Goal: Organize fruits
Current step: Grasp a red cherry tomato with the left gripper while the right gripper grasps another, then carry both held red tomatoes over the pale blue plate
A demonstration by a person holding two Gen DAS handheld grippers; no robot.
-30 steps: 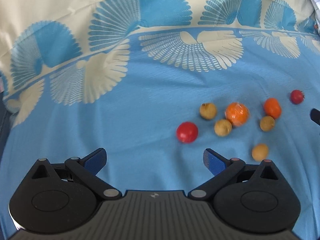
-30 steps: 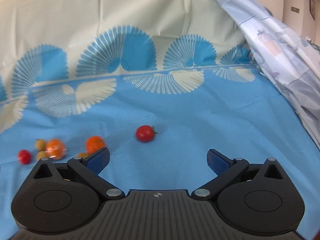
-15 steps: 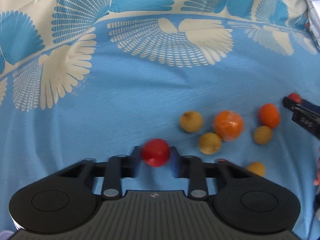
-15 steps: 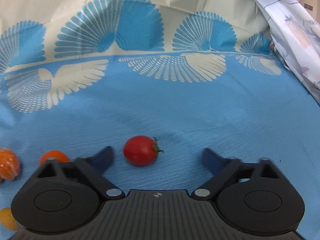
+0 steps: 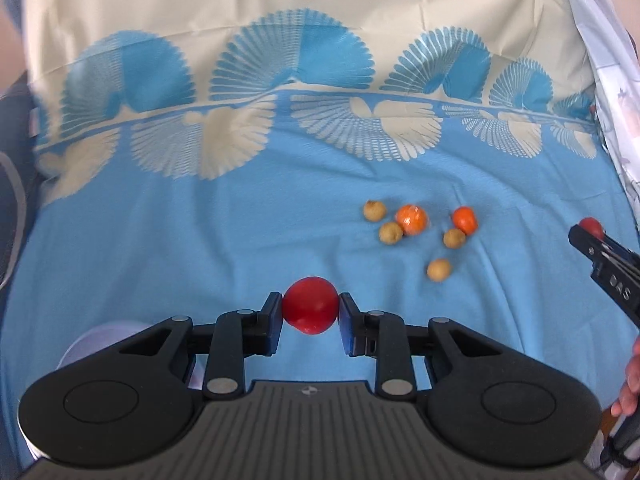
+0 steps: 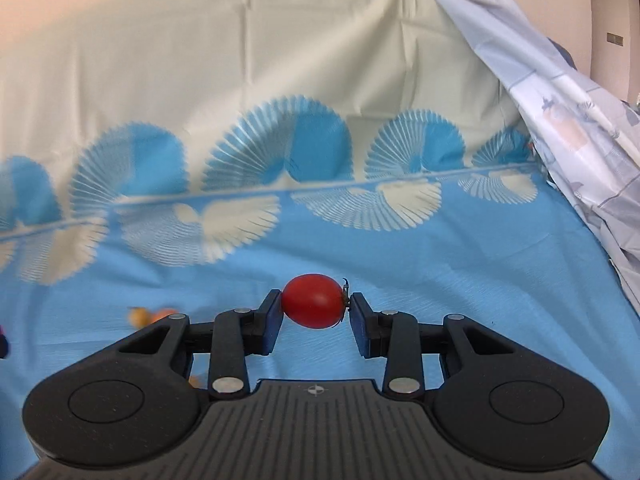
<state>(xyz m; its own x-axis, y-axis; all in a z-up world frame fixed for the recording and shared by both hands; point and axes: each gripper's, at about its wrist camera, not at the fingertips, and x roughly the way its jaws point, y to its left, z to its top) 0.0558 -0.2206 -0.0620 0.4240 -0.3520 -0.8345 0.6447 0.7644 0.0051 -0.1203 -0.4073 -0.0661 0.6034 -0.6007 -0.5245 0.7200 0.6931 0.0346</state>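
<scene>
My left gripper (image 5: 310, 308) is shut on a red cherry tomato (image 5: 310, 305) and holds it above the blue cloth. My right gripper (image 6: 314, 307) is shut on a second red cherry tomato (image 6: 313, 300) with a dark stem, also lifted. That gripper and its tomato (image 5: 591, 227) also show at the right edge of the left wrist view. On the cloth lie two orange fruits (image 5: 411, 219) (image 5: 465, 220) and several small tan fruits (image 5: 375, 210), to the right of my left gripper.
A blue and cream patterned cloth (image 5: 200, 240) covers the surface. A pale printed sheet (image 6: 580, 140) hangs at the right. A white round object (image 5: 100, 340) shows behind my left gripper's left finger. Blurred orange fruits (image 6: 152, 315) lie at the left in the right wrist view.
Both grippers closed on their tomatoes and lifted them off the cloth. The views pulled back, so the fruit cluster looks farther away.
</scene>
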